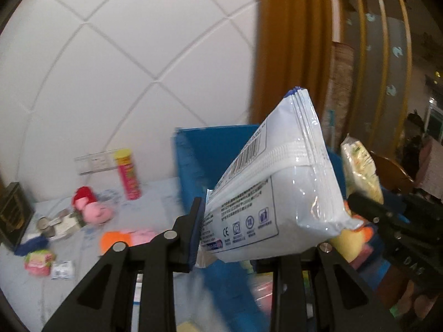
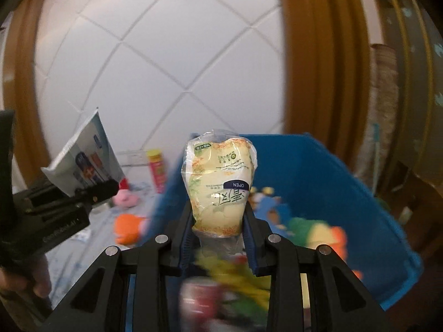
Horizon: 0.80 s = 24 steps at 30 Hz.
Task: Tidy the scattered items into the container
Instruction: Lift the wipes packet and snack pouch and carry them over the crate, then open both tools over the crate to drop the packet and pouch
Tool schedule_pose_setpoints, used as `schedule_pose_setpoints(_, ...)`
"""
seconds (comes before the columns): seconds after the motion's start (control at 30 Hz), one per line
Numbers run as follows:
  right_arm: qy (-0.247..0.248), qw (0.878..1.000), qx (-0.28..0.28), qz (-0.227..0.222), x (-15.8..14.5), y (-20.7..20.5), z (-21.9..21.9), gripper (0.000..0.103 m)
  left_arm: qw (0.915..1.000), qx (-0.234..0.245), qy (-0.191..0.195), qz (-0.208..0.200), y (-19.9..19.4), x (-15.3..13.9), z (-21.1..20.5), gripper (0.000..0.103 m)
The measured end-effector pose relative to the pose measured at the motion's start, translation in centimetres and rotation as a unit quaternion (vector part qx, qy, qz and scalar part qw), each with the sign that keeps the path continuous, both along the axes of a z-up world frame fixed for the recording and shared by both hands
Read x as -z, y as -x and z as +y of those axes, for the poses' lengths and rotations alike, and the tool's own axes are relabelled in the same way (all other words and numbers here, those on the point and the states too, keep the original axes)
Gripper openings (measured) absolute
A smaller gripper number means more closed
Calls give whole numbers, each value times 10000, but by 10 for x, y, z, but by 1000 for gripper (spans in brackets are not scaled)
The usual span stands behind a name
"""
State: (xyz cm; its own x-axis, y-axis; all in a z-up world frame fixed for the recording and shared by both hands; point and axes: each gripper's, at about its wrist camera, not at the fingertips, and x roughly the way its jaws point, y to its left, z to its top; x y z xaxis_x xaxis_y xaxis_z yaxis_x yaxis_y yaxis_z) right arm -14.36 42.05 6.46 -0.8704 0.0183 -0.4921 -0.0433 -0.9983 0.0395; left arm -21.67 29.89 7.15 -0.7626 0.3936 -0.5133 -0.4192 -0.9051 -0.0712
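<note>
Container [image 1: 193, 149], a blue bin: in the left wrist view, left tongs [image 1: 249, 238] pinch a white packet [image 1: 277, 193] raised beside it, likely for dropping in; toys remain scattered on the bed [image 1: 155, 204]. Right wrist view: right tongs [image 2: 218, 221] pinch a yellow tissue pack [image 2: 218, 182] above the bin's toys.

We look from the left wrist along its fingers toward the white padded wall [image 1: 133, 63], close above the table, with the blue bin [image 1: 193, 149] just ahead to the right. From the right wrist we face the same wall [image 2: 166, 55], sitting right over the bin [image 2: 318, 171]. Both views share the wall, the bin and the yellow-capped tube [image 1: 128, 174] [image 2: 157, 170], and each catches the other gripper at its edge.
</note>
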Motion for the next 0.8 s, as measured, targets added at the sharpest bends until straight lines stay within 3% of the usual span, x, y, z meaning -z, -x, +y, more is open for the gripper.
schedule_pose_setpoints(0.17,-65,9996,273,-27,-6,-9,76,32,9995,96,240,-200,6,7,57,27)
schedule_pose_setpoints(0.33,51,9997,242,-82,3,-15,108,33,9982,31,458,-375,4,17,83,28)
schedule_pose_setpoints(0.37,72,9997,238,-82,3,-17,111,35,9980,-3,501,-392,4,19,85,31)
schedule_pose_setpoints(0.4,92,9996,252,-68,4,-17,114,46,9980,-65,513,-365,3,20,85,49)
schedule_pose_setpoints(0.43,112,9996,269,-50,5,-16,118,63,9981,-137,515,-323,1,21,84,79)
schedule_pose_setpoints(0.47,131,9995,287,-33,6,-16,121,72,9981,-209,516,-281,0,21,83,90)
schedule_pose_setpoints(0.5,119,9994,328,-12,6,-15,122,91,9980,-281,518,-239,-1,22,82,100)
schedule_pose_setpoints(0.53,98,9993,374,9,6,-14,123,102,9979,-334,514,-222,-2,22,80,101)
schedule_pose_setpoints(0.8,171,9993,331,35,15,-4,119,103,9955,-790,464,-259,-6,27,41,101)
